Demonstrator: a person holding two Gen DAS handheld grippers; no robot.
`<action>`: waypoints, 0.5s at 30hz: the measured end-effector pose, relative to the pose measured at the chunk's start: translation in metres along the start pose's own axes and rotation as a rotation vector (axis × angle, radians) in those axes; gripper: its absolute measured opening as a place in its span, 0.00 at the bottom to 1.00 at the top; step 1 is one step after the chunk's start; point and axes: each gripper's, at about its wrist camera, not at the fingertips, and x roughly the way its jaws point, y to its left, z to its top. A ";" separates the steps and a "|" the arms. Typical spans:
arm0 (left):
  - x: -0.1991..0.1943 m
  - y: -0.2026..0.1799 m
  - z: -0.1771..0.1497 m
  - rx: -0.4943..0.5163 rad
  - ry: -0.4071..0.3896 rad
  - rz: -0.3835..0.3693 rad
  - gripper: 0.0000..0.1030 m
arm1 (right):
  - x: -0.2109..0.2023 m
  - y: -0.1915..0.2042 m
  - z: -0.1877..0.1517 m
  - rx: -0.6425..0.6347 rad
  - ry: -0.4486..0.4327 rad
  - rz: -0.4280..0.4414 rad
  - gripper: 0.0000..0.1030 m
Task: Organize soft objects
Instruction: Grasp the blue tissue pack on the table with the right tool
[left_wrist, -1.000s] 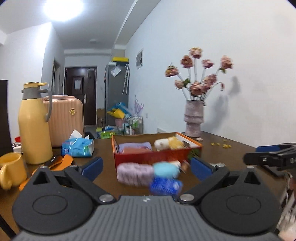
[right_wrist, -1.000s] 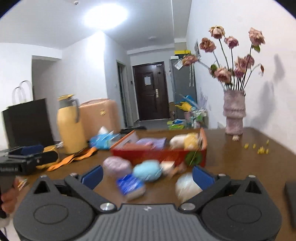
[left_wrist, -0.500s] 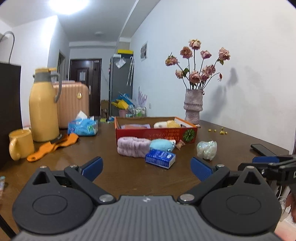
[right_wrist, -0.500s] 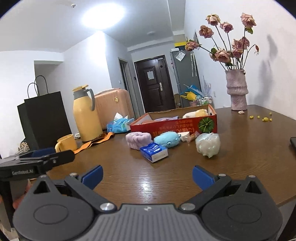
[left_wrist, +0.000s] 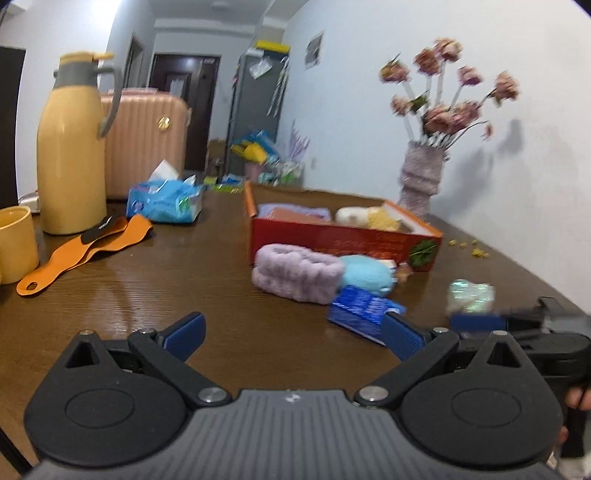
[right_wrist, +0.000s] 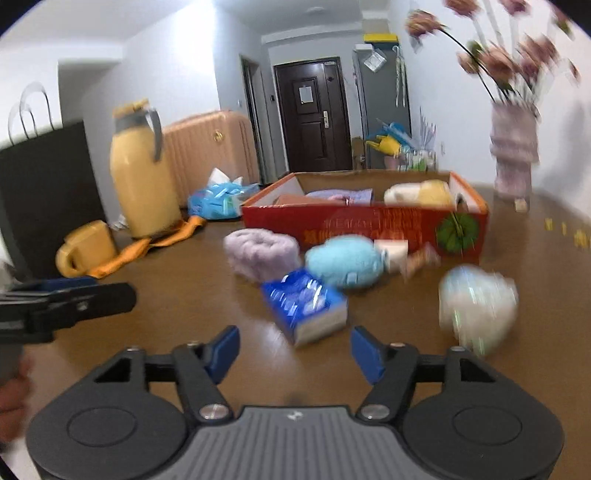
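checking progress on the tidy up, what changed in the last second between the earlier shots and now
Both tools came closer and lower toward the loose items. The right tool, wide open before, is closing, with nothing between its pads; the blue packet lies just ahead. The left tool stays open and empty. The purple band, blue plush and red box kept their places on the table.

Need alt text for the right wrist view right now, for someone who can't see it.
The right hand-held gripper, jaws closing with nothing between them, points at a blue packet on a wooden table. Beyond lie a purple headband, blue plush, white bundle and red box.
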 end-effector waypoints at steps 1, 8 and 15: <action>0.006 0.003 0.001 -0.002 0.008 0.001 1.00 | 0.011 0.004 0.005 -0.057 -0.005 -0.013 0.65; 0.036 0.018 0.001 -0.028 0.069 -0.001 1.00 | 0.083 0.008 0.024 -0.238 0.104 -0.015 0.59; 0.048 0.006 0.000 -0.016 0.112 -0.094 1.00 | 0.043 0.002 -0.003 -0.285 0.125 0.221 0.55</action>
